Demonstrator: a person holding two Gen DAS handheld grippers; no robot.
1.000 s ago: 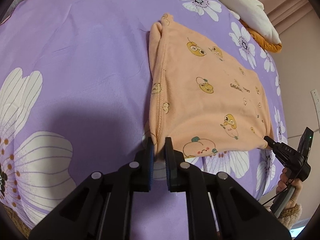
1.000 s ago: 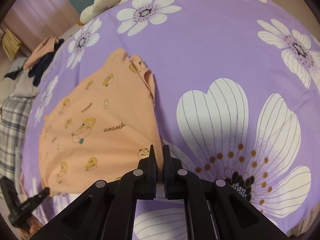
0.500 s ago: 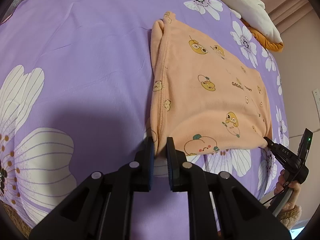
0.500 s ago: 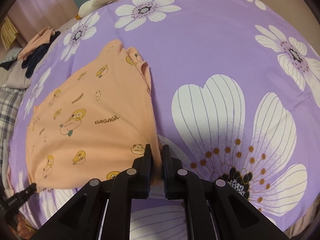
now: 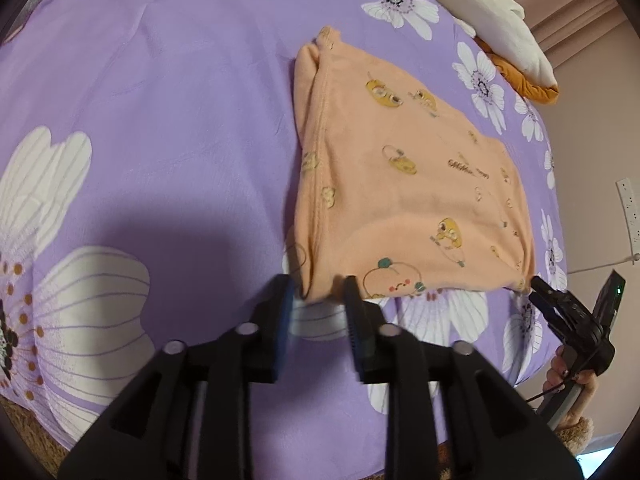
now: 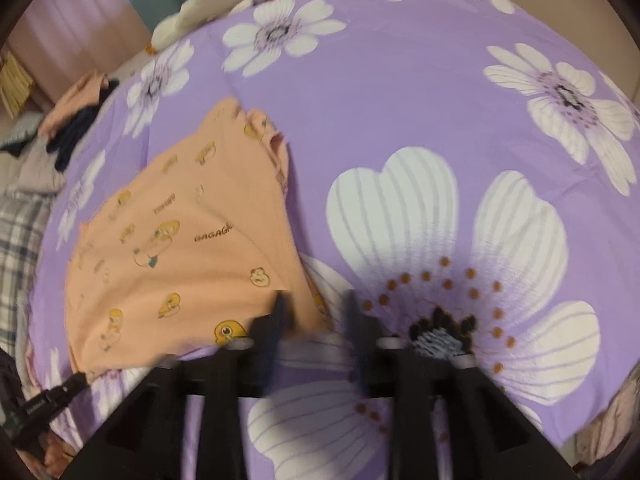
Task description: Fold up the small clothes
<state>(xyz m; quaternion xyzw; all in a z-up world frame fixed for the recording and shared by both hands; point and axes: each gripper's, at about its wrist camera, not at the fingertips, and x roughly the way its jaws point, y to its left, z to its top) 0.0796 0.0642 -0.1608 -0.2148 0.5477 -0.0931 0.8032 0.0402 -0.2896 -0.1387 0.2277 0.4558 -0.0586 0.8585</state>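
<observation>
Jaws just opened; garment [image 5: 400, 184] between

Both tools are showing matte black angular arms with round silver screws; the left tool [image 5: 318, 294] is wearing blue ribbed pads, and the right tool [image 5: 541, 289] is carrying white lettering, a green light, a thin black cable and a grey handle beside a fuzzy tan cuff [image 5: 574, 434]
</observation>
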